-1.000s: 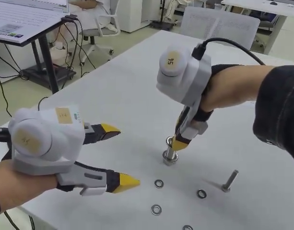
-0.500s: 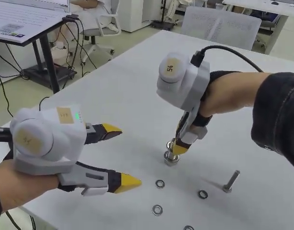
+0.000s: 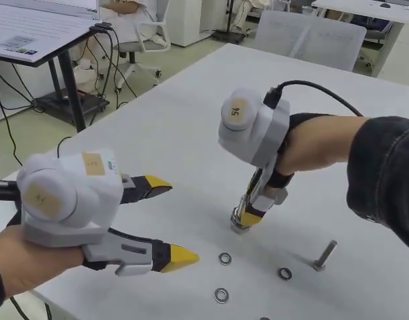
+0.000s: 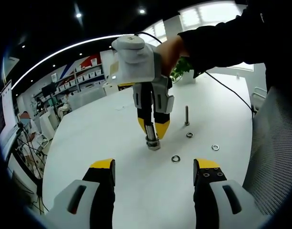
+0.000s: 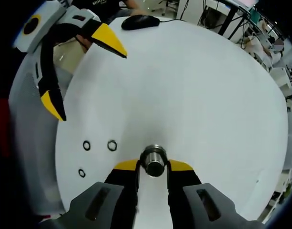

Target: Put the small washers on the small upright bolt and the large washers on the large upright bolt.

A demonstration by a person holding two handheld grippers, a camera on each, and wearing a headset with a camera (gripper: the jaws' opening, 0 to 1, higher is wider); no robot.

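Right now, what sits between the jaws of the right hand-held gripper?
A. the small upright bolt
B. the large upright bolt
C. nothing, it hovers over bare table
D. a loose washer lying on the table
B: in the right gripper view, the yellow tips of the right hand-held gripper flank the large upright bolt on both sides, close against its top.

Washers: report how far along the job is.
Done: nothing I can confirm. The small bolt looks bare, and I cannot tell whether a washer sits on the large bolt.
In hand: the right claw pinches the large bolt's top, and the left claw hangs open.
Left: three washers lie loose on the table.
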